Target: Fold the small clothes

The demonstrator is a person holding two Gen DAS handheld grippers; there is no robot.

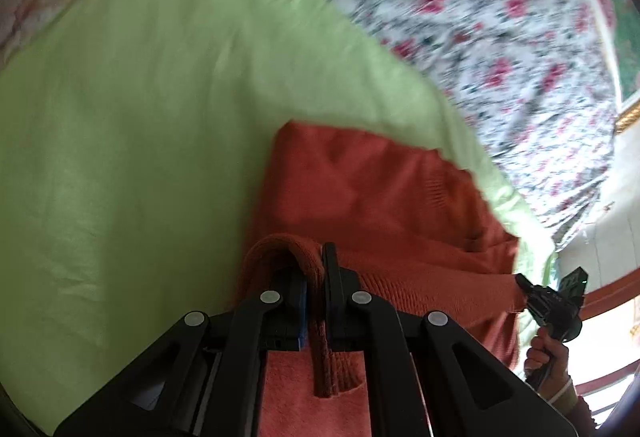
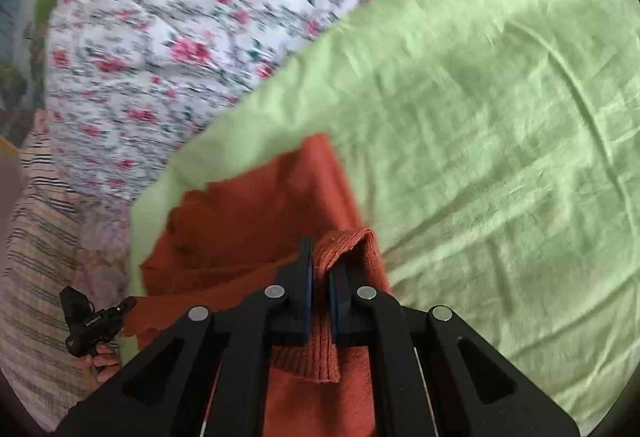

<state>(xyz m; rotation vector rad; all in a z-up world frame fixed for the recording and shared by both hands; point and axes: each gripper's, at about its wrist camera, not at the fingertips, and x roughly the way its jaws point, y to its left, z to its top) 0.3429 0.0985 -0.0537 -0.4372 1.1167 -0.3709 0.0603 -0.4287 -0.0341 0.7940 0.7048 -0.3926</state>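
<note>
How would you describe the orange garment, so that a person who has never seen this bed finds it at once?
Start from the flowered bedcover, then find the plain light green sheet spread over it. At the sheet's near edge hangs the orange knitted garment, pinched at two ribbed edges by the left gripper and the right gripper. It is the only orange, ribbed cloth there.

Black two-finger grippers, left gripper (image 1: 316, 277), right gripper (image 2: 320, 269), silver pivot screws, blue-padded fingers (image 2: 306, 289)
</note>
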